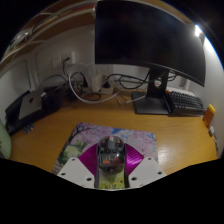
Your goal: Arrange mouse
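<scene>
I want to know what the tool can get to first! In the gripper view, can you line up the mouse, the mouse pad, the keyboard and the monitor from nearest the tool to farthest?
1. Mouse: between the fingers of the tool.
2. Mouse pad: under the mouse, just ahead of the fingers.
3. Keyboard: farther back on the desk, off to the right.
4. Monitor: at the back; its stand sits close beside the keyboard, so those two nearly tie.

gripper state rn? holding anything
gripper: closed on the mouse, a pink pad against each of its sides, above the patterned mouse pad on the wooden desk.
</scene>
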Demonstrator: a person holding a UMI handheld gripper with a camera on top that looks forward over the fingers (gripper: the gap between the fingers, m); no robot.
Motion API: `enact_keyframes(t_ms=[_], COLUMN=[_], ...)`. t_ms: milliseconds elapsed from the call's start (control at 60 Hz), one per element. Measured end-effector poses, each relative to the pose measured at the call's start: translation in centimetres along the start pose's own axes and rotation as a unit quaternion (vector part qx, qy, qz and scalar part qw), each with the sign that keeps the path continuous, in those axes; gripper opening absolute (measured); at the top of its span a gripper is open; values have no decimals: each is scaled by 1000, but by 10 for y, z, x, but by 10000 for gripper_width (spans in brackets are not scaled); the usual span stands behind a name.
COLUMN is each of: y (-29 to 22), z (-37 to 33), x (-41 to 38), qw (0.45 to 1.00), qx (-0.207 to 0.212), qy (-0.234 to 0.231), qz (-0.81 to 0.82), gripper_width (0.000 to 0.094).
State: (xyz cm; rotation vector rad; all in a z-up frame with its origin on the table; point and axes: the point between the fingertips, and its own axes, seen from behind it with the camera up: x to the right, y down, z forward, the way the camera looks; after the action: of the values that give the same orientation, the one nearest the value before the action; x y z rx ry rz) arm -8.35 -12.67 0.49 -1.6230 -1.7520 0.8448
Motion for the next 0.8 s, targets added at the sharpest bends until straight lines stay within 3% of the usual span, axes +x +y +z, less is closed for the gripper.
enact_keyframes(t_ms=[233, 250, 317, 367, 533, 800], y=[15, 15, 13, 11, -9, -34], z=[8, 7, -1, -15, -102, -228], x=[0, -1, 3, 7, 12, 28], qw=[1000, 1000, 999, 999, 998, 998], qx=[-9, -13, -24, -32, -49, -34], qy=[14, 11, 14, 18, 16, 26], qz=[4, 7, 17, 26, 43, 35], gripper_width=[489, 532, 876, 831, 862, 863])
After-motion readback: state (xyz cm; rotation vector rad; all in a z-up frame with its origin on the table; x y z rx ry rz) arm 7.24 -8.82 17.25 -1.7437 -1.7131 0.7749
